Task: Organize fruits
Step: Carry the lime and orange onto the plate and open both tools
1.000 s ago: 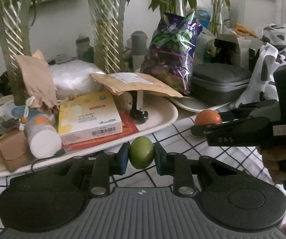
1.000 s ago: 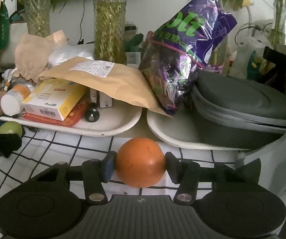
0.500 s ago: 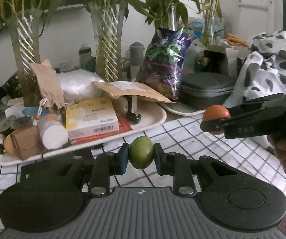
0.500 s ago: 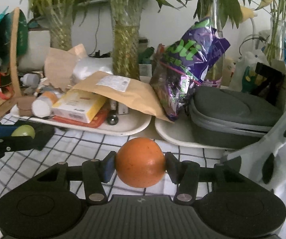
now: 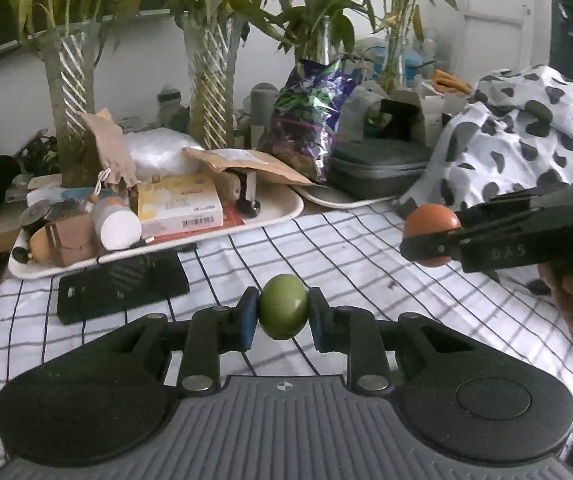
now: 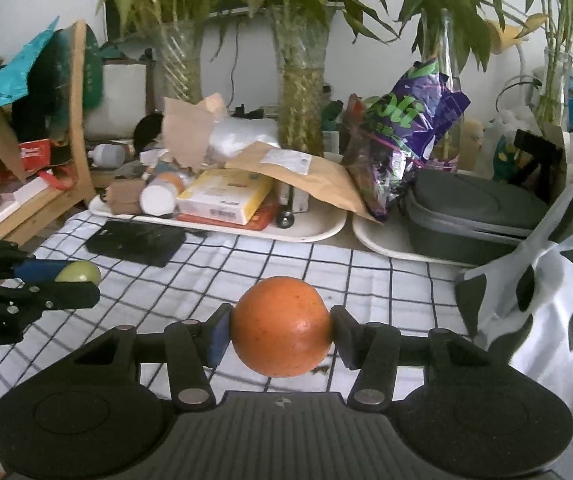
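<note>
While pulled back, tray (image 5: 294, 210) now farther.

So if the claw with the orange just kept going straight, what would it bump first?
Probably the checked cloth just ahead, since the right claw tilts downward; the white tray lies beyond. Depth is unclear.
</note>
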